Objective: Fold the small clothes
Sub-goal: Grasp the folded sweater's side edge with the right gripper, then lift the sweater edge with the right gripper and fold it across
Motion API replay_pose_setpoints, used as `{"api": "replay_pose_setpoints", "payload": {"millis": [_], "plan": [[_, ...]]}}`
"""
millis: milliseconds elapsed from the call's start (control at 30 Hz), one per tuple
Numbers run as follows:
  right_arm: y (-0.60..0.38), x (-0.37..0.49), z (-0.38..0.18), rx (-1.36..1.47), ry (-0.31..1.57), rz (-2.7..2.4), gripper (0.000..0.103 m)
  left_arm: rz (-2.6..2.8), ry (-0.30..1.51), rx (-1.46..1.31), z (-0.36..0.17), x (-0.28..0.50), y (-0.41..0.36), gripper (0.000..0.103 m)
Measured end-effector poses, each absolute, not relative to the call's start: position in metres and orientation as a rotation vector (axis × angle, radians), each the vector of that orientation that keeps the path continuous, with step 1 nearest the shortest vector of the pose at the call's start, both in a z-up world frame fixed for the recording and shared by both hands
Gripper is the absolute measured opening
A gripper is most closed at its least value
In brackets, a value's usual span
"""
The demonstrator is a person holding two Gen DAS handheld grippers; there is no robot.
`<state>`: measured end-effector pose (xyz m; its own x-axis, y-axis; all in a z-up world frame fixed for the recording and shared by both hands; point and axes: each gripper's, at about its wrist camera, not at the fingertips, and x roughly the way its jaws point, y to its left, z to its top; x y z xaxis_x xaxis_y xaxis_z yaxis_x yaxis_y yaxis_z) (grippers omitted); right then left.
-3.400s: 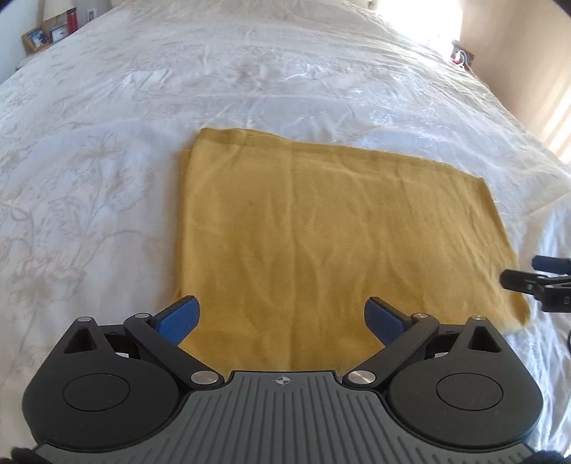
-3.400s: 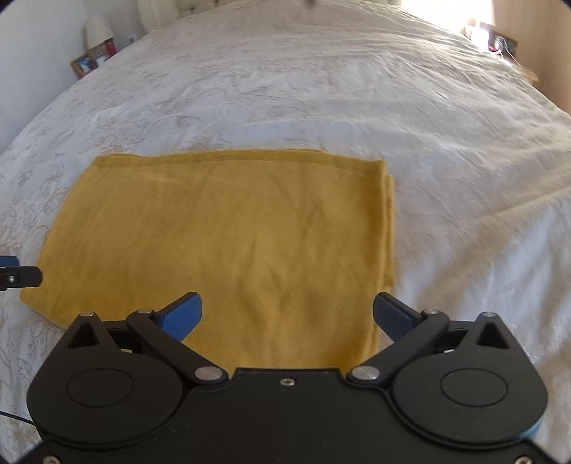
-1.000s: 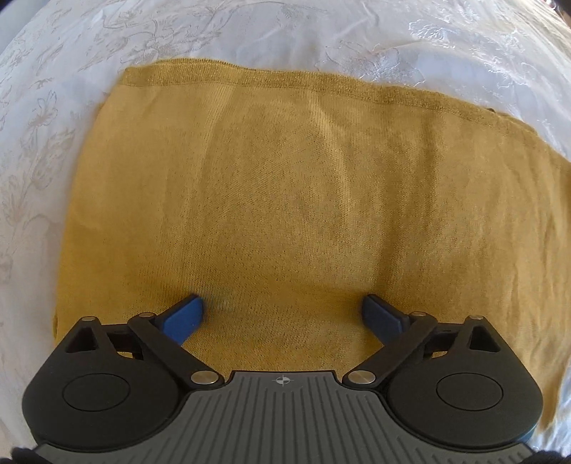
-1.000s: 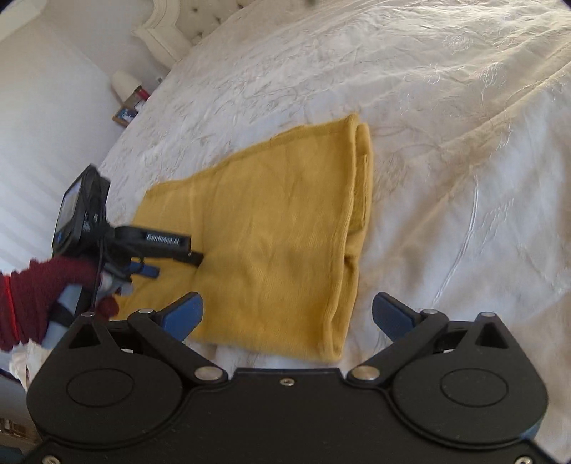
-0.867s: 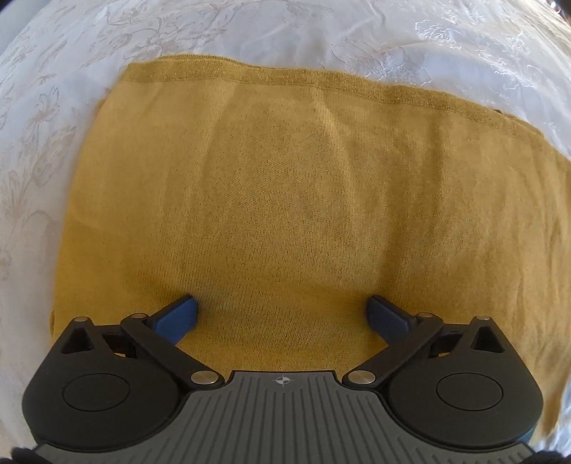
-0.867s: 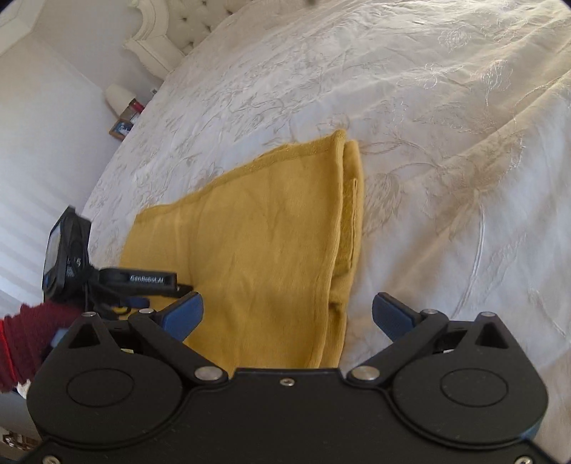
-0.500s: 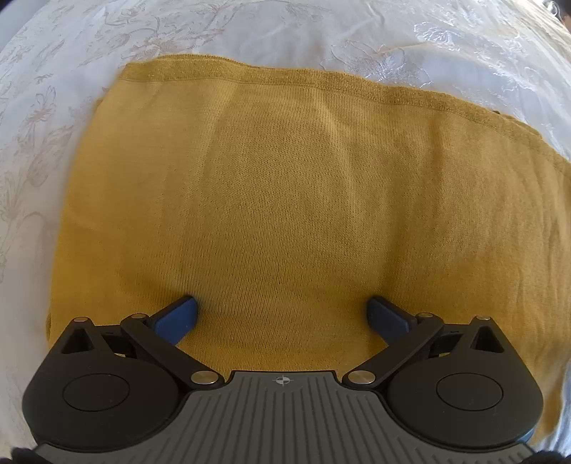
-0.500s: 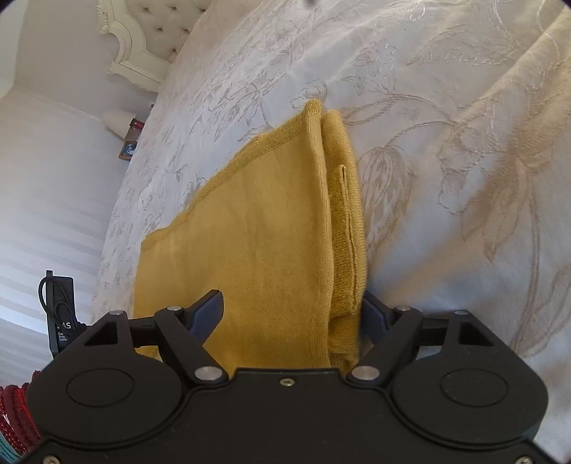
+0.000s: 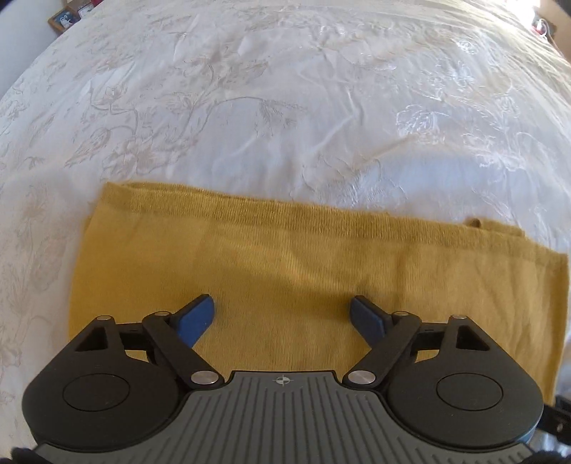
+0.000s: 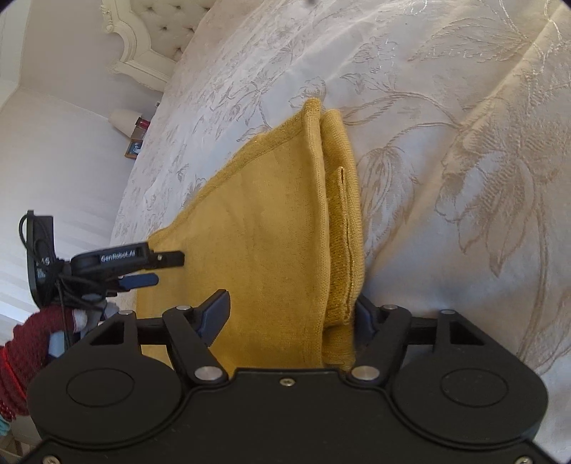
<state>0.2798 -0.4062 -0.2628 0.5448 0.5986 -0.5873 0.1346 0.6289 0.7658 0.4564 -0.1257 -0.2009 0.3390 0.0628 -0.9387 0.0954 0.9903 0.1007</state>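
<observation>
Surrounding yellow cloth point(image 9: 314, 271): embroidered bedspread point(image 9: 285, 107), headboard point(image 10: 150, 39), framed photo point(image 9: 64, 19).

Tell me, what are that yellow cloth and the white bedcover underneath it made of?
The yellow cloth looks like a soft, matte fine knit: tiny ribbed stitches and a hemmed edge show, perhaps cotton. The bedcover seems a smooth woven fabric with a slight sheen and beige floral stitching, probably embroidered; its fibre I cannot tell.
</observation>
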Motion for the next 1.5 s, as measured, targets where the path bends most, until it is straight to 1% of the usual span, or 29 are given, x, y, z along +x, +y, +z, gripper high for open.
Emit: {"api": "replay_pose_setpoints", "payload": {"millis": [67,200,300,367,400,533,633,733,800,900,1067,1267,1500], "plan": [[-0.405,0.280,-0.262,0.868,0.984,0.317,0.071,-0.003,1.255,0.182,-0.211,0.466,-0.132,0.084],[-0.403,0.283,-0.262,0.868,0.986,0.313,0.071,0.005,1.284,0.266,-0.223,0.472,-0.140,0.092],[-0.402,0.284,-0.262,0.867,0.983,0.311,0.071,-0.004,1.291,0.255,-0.219,0.471,-0.137,0.091],[-0.402,0.285,-0.261,0.864,0.986,0.311,0.071,-0.013,1.276,0.242,-0.210,0.464,-0.133,0.087],[-0.402,0.285,-0.261,0.863,0.987,0.311,0.071,-0.012,1.265,0.226,-0.205,0.455,-0.129,0.083],[-0.400,0.285,-0.259,0.849,1.000,0.306,0.069,-0.006,1.231,0.147,-0.184,0.410,-0.109,0.083],[-0.401,0.285,-0.258,0.851,1.013,0.291,0.065,0.003,1.212,0.113,-0.170,0.370,-0.091,0.083],[-0.402,0.288,-0.257,0.866,1.037,0.256,0.055,0.001,1.194,0.109,-0.156,0.340,-0.075,0.083],[-0.402,0.289,-0.258,0.887,1.055,0.254,0.037,0.002,1.174,0.133,-0.147,0.322,-0.069,0.083],[-0.395,0.290,-0.245,0.844,1.040,0.245,0.027,-0.015,1.155,0.162,-0.141,0.307,-0.055,0.083],[-0.371,0.295,-0.205,0.771,1.000,0.241,0.025,-0.071,1.127,0.177,-0.137,0.299,-0.033,0.083],[-0.316,0.309,-0.157,0.700,0.972,0.252,0.025,-0.130,1.119,0.106,-0.142,0.305,0.003,0.083],[-0.236,0.326,-0.137,0.689,0.961,0.299,0.024,-0.161,1.109,0.068,-0.141,0.313,0.065,0.083]]}}
